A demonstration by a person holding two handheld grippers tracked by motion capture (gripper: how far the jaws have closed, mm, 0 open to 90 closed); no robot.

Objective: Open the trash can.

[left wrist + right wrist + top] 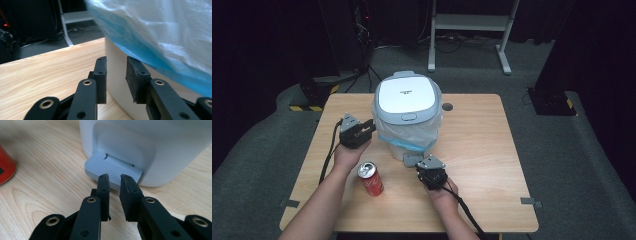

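Hovering the right claw (pixel 113 176), nearly together and empty, over the bin's pedal (pixel 112 168) at 6 o'clock, probably to press it; the left claw (pixel 116 67), also nearly closed, is steadying the bin (pixel 408 95).

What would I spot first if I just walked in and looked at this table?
Probably the white pedal bin with its shut grey-rimmed lid and its blue-and-clear plastic liner, standing at the middle of the far side of the light wooden table. Next, the red drink can lying on its side nearer the person. The right gripper points at the bin's ribbed grey foot pedal, and the left gripper sits beside the bin's wall.
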